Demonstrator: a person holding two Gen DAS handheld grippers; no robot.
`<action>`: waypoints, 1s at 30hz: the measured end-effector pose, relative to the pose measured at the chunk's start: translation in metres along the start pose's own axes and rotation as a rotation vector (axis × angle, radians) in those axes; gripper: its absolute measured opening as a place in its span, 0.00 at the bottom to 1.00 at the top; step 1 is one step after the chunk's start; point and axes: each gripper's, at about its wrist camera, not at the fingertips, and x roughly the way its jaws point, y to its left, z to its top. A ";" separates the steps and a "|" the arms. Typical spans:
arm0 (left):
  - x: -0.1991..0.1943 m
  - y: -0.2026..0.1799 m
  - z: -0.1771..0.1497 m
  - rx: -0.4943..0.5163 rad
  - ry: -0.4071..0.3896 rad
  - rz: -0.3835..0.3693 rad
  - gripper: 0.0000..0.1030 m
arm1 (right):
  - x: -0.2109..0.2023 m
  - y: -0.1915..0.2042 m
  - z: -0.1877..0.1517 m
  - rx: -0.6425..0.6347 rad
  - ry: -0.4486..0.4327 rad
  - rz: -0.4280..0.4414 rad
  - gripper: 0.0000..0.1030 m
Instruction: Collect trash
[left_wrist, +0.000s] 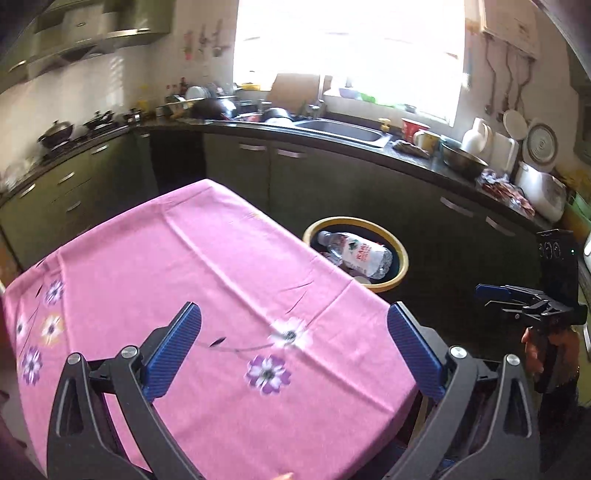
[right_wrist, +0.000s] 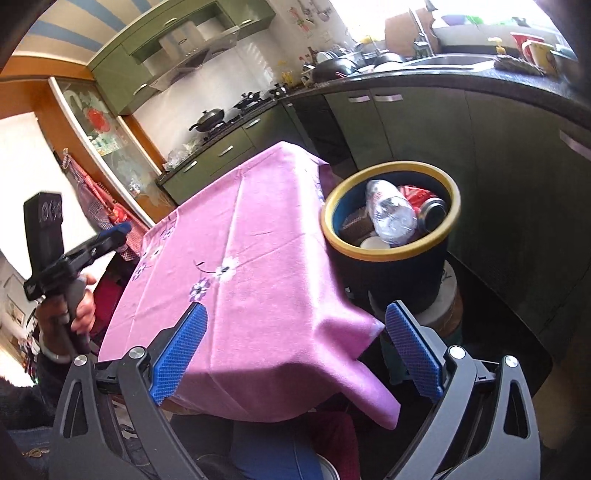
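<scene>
A dark bin with a yellow rim (left_wrist: 403, 266) (right_wrist: 391, 254) stands just past the far right corner of a table under a pink flowered cloth (left_wrist: 177, 258) (right_wrist: 258, 236). Inside the bin lie a clear plastic bottle (left_wrist: 364, 254) (right_wrist: 393, 216), a red can (right_wrist: 424, 201) and a white cup (right_wrist: 373, 243). My left gripper (left_wrist: 293, 310) hovers over the cloth, open, with nothing between its blue pads. My right gripper (right_wrist: 295, 310) hangs open and empty over the table's near corner, short of the bin. Each gripper also shows side-on in the other view, the right gripper (left_wrist: 495, 291) and the left gripper (right_wrist: 118, 229).
Green cabinets under a dark counter (left_wrist: 424, 162) curve behind the table and bin, with a sink (left_wrist: 343, 129), dishes, bowls and a rice cooker (left_wrist: 543, 192) on top. Pans sit on the stove (right_wrist: 210, 120) at left. The bin rests on a round stool (right_wrist: 448, 302).
</scene>
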 end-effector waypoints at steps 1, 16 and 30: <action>-0.015 0.006 -0.009 -0.028 -0.017 0.038 0.93 | -0.001 0.006 0.000 -0.013 -0.005 -0.004 0.94; -0.170 0.038 -0.097 -0.284 -0.186 0.516 0.93 | -0.040 0.096 -0.006 -0.247 -0.165 -0.114 0.95; -0.185 0.040 -0.103 -0.327 -0.218 0.500 0.93 | -0.059 0.142 -0.006 -0.325 -0.248 -0.164 0.95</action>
